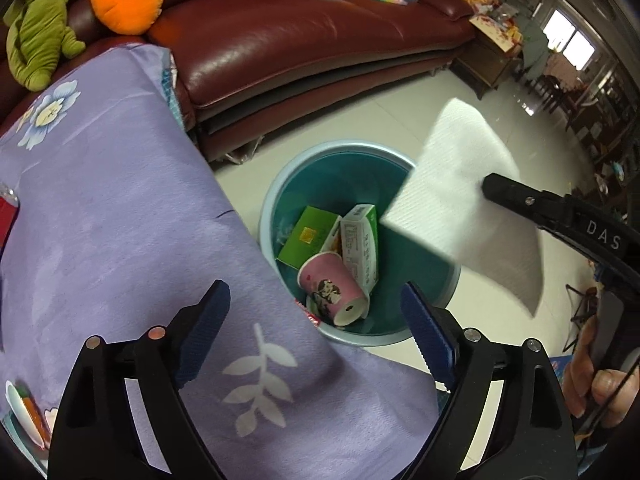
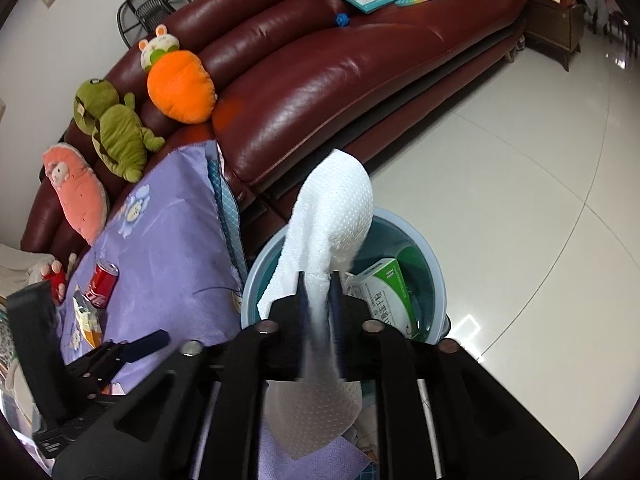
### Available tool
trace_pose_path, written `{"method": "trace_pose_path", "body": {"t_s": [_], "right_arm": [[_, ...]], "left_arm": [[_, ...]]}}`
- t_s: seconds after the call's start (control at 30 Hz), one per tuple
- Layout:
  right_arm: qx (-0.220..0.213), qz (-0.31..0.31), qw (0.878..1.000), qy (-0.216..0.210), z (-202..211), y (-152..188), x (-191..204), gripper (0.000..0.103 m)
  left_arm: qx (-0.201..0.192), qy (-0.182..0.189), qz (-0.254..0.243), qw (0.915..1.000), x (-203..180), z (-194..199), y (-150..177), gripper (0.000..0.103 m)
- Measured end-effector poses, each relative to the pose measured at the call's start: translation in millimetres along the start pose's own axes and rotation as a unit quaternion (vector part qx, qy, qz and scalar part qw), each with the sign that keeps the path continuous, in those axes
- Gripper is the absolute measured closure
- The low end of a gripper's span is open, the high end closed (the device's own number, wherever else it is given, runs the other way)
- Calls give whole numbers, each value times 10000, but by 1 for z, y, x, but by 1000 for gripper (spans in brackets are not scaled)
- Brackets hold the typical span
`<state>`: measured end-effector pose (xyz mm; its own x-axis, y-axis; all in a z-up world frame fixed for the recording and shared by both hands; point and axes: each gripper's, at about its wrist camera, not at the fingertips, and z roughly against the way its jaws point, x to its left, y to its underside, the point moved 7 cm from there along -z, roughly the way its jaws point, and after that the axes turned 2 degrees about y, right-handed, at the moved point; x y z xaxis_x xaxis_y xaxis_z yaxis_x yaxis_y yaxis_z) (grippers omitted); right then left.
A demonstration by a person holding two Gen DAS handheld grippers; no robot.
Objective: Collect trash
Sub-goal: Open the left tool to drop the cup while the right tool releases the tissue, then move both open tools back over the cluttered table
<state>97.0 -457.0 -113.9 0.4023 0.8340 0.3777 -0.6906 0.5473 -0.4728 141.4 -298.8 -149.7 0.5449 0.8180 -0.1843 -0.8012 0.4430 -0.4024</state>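
A teal waste bin (image 1: 276, 200) stands on the floor beside the cloth-covered table (image 1: 120, 220). Inside lie a pink paper cup (image 1: 332, 288), a green box (image 1: 308, 236) and a white-and-green box (image 1: 360, 240). My left gripper (image 1: 314, 286) hangs open and empty over the table edge and the bin. A white paper towel (image 2: 336, 208) sits between the fingers of my right gripper (image 2: 318, 276), right above the bin (image 2: 436, 264). Those jaws stand slightly apart and do not pinch the thin, blurred sheet (image 1: 460, 184).
A red cola can (image 2: 102, 284) lies on the purple floral cloth (image 2: 168, 260). A dark red leather sofa (image 1: 300, 40) with plush toys and books runs behind the table. Pale floor tiles (image 2: 520, 200) spread to the right. A hand (image 1: 596, 384) holds the right gripper's handle.
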Motion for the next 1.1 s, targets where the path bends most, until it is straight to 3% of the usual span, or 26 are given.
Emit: {"method": "trace_pose_path", "body": {"t_s": [0.07,0.23,0.5,0.73,1.1], "right_arm": [[15,4,10000,46,-4,2,1,54],[123,-27,9998,122,-11,5,2,53],[140,29,9996,249,-11,4,10,29],[340,43,9989,308,-7,10,20,25],[166,370,9989,247,29,25,63,24]], "left_arm": [[7,-16,59,10000,6,0,4,15],[19,2,203,9998,18,2,9,15],[4,77,330,9994,26,7,13,15],[-108,144,368,9992,29,24,18,15],[-598,163,615,9962,50,88,42,14]]}}
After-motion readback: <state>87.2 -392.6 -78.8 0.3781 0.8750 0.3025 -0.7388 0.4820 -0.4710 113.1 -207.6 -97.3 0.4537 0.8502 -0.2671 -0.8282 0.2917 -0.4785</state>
